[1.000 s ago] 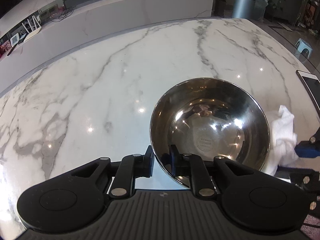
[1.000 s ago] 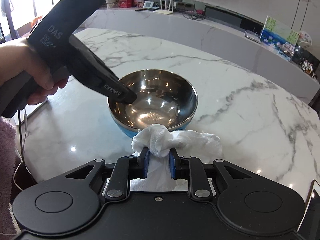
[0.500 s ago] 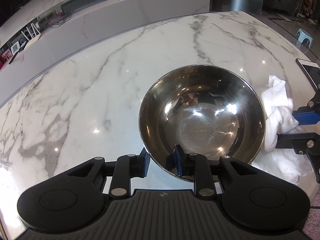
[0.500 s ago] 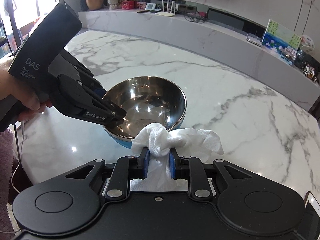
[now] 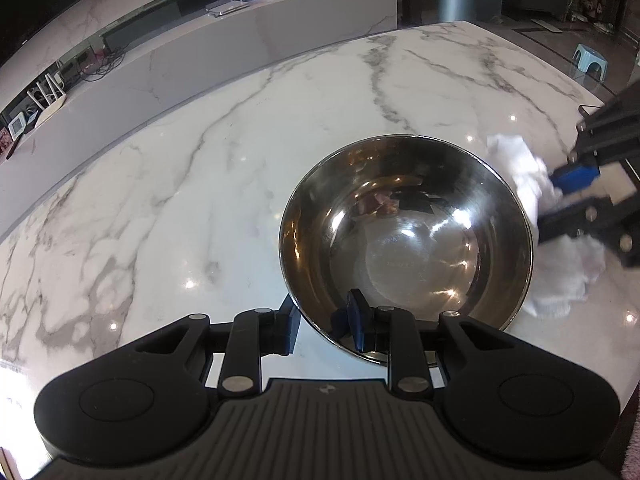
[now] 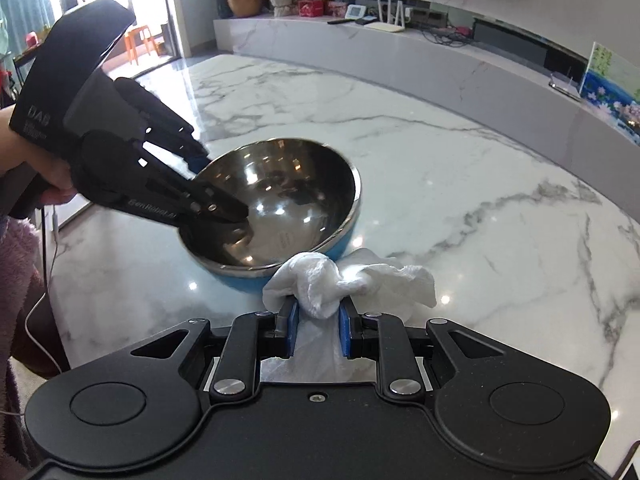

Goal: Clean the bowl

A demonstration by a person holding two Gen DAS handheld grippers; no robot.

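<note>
On the marble table point(image 5: 224, 168), bowl point(image 5: 404, 240) tilted mouth-up, rim straddled by left hand-held gripper point(image 5: 324, 326); cloth point(image 6: 320, 284) clamped in right hand-held gripper point(image 6: 318, 330).

Each wrist camera looks steeply down along its own fingers, close to the shiny steel bowl point(image 5: 406, 236) point(image 6: 280, 200) on the white marble table point(image 5: 200, 184) point(image 6: 460, 184), from opposite sides; both share it.
</note>
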